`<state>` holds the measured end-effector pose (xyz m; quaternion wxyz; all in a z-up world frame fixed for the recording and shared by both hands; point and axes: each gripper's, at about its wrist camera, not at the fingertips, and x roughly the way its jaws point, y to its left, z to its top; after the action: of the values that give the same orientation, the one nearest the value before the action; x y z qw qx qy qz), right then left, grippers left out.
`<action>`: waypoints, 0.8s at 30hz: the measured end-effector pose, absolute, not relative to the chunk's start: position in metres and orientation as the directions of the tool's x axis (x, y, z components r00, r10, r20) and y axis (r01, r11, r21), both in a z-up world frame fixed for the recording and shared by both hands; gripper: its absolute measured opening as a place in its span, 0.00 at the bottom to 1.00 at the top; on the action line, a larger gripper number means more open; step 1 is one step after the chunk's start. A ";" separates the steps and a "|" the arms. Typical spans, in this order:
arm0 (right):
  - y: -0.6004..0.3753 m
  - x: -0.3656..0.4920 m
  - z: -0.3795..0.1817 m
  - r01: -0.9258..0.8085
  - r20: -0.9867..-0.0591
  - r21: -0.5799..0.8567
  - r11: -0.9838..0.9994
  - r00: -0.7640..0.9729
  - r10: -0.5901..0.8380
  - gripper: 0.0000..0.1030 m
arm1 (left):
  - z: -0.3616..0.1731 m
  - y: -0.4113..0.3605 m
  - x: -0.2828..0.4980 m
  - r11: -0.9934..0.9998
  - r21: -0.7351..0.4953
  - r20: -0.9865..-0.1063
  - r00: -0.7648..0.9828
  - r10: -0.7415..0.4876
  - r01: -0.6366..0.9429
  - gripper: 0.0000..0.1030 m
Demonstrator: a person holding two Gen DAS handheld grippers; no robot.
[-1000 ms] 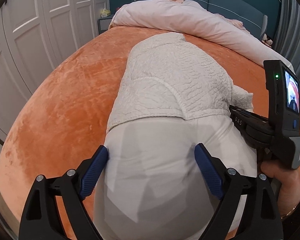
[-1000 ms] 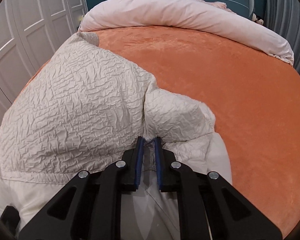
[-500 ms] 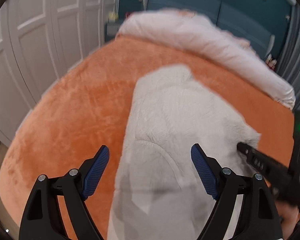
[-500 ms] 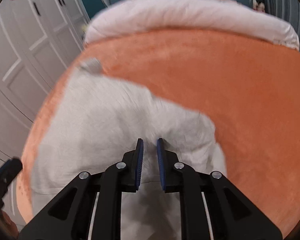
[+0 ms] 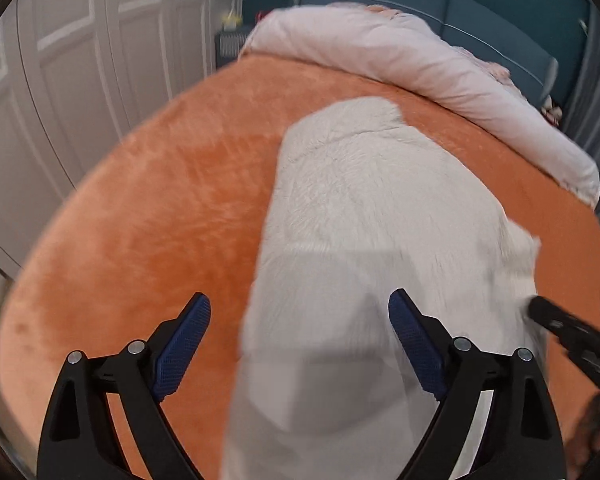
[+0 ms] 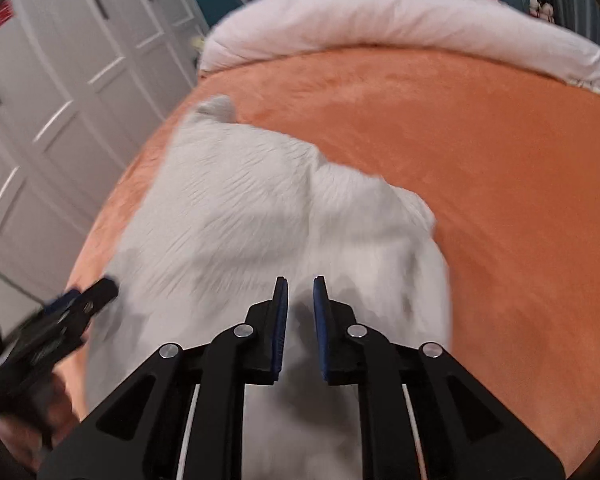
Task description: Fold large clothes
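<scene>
We see cream jacket (image 5: 372, 216) lying part-folded on orange bed cover (image 5: 148, 208), near bed's foot so both hands reach it.

Left claw (image 5: 300, 336) spread wide, opening, nothing clamped, hovers over jacket's near end.

Right claw (image 6: 300, 312) narrow gap, opening, fabric below, not pinched; we judge fold just released.
</scene>
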<state>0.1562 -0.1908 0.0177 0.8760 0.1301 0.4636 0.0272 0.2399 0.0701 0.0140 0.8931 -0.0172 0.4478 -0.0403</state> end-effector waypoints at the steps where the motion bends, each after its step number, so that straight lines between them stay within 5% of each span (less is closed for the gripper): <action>1: -0.187 0.135 0.020 0.056 -0.808 0.259 0.964 0.559 0.185 0.13 | 0.017 0.070 0.227 0.997 -0.043 -0.800 0.595 -0.072 0.063 0.85; 6: -0.166 0.077 -0.034 0.018 -0.905 0.118 0.993 0.413 0.100 0.11 | 0.014 0.066 0.179 0.998 0.005 -0.829 0.558 -0.035 0.069 0.85; 12: -0.172 0.021 -0.014 0.056 -0.900 0.152 0.987 0.419 0.115 0.12 | 0.011 0.062 0.141 0.996 0.020 -0.842 0.539 -0.028 0.082 0.85; 16: -0.176 0.003 0.014 0.088 -0.868 0.156 0.984 0.488 0.094 0.33 | 0.012 0.051 0.115 0.995 0.039 -0.840 0.543 -0.017 0.090 0.85; 24: -0.171 -0.034 0.033 0.116 -0.829 0.154 0.981 0.556 0.065 0.48 | 0.012 0.040 0.084 0.994 0.068 -0.836 0.548 0.009 0.087 0.85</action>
<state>-0.0337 -0.1711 0.0328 0.8768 0.0958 0.4709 -0.0146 0.0839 0.0405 0.0117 0.8783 0.0507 0.4748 -0.0221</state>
